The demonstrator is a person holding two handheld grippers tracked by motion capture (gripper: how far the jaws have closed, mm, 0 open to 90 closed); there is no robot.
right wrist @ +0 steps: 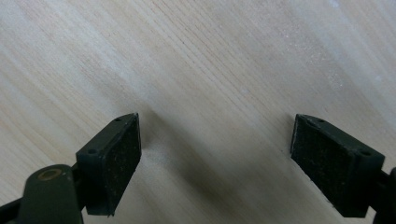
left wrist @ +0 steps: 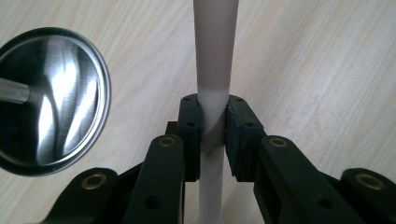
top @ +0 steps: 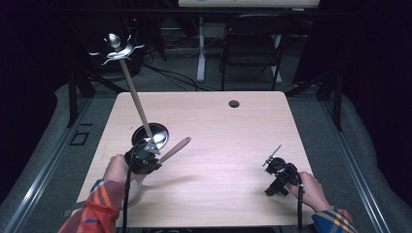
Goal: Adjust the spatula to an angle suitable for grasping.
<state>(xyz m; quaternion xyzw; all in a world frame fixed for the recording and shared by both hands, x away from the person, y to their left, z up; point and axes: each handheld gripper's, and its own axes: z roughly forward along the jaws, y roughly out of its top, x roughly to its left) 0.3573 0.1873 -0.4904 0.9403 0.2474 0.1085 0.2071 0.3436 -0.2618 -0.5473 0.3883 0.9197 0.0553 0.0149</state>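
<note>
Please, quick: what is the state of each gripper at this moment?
Left gripper: closed on the pale handle of a utensil.
Right gripper: open, holding nothing, above the table.

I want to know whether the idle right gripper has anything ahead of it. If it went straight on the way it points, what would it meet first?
Probably just the bare wooden table: the right gripper points down at it, jaws open, nothing between.
</note>
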